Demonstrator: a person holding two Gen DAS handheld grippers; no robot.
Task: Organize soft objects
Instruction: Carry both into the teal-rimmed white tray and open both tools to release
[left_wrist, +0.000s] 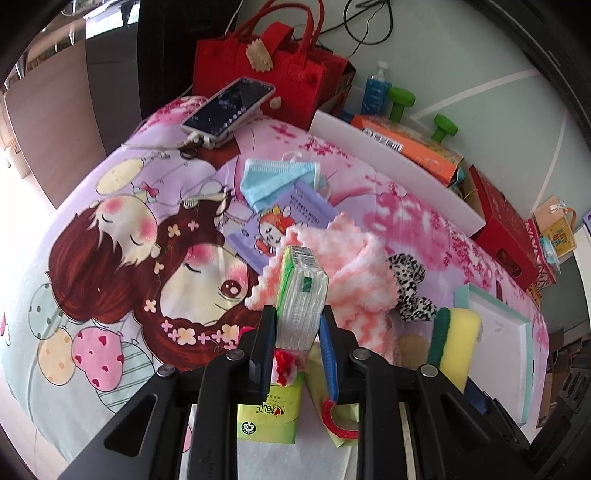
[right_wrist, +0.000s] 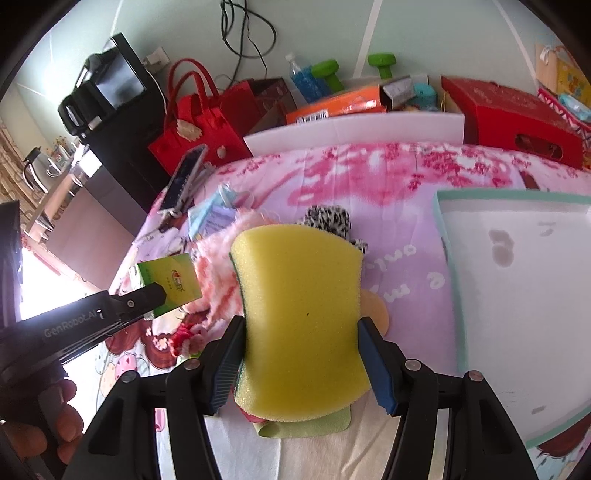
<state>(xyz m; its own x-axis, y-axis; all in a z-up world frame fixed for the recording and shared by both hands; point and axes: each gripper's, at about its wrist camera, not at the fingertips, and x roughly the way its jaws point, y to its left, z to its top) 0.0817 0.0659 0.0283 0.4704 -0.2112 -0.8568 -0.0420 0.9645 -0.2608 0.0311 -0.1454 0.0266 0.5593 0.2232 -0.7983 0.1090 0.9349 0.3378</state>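
Pink and purple cartoon bedsheet (left_wrist: 110, 221) covers the whole surface, so that's the biggest thing going, and all the soft stuff is heaped in the middle of it. Off to the right sits a white tray with a mint rim (right_wrist: 517, 295), empty as far as I can see, and I'd guess that's where things are meant to end up. Next down in size, the fluffy pink-and-white cloth (left_wrist: 354, 273) lies bunched just beyond the tools, with a leopard-print fuzzy thing (left_wrist: 410, 288) touching its far side and a blue face mask (left_wrist: 273, 177) further back on a purple packet. Now the held items: the right tool (right_wrist: 301, 354) is clamped on a yellow sponge (right_wrist: 299, 314) with a green scrubby back, pads pressing on both edges, sponge lifted above the pile. The left tool (left_wrist: 297, 325) is pinched narrow on a green tissue pack (left_wrist: 303, 291), gripping it low with most of the pack sticking out past the pads. If it were me, I'd carry the sponge over the tray rim and lower it right down before letting go, since foam bounces. The tissue pack looks a bit top-heavy in that grip, so keep it steady and don't swing it, it could pivot out.
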